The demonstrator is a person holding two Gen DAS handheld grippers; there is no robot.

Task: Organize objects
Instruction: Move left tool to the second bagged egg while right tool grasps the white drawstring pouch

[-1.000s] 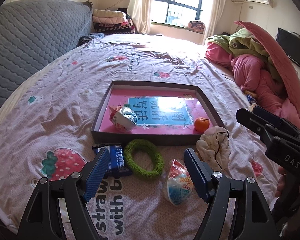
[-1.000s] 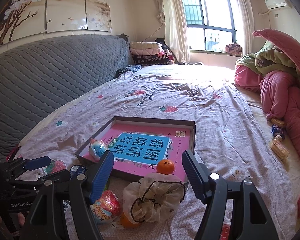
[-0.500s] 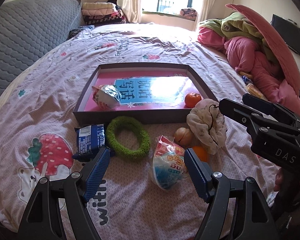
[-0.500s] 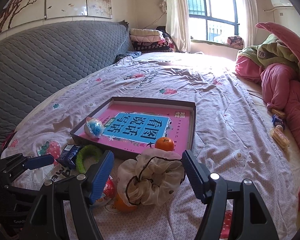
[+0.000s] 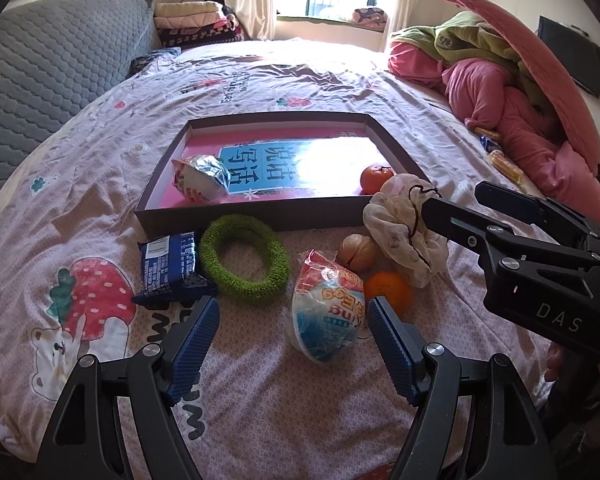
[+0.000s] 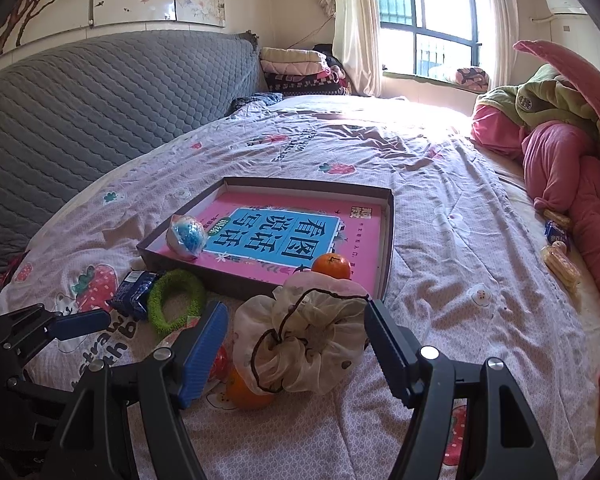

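Scrunchie point(image 6: 300, 340) sits between open right gripper point(image 6: 296, 344) fingers

A grey quilted headboard point(image 6: 112, 104) stands along the left side of the bed. Folded blankets point(image 6: 296, 70) are stacked at its far end, near the curtained window point(image 6: 428, 24). On the right lies a heap of pink and green bedding point(image 5: 500, 76) (a dark screen point(image 5: 572, 60) hangs on the wall behind it). An air conditioner point(image 6: 566, 2) sits high on the wall.
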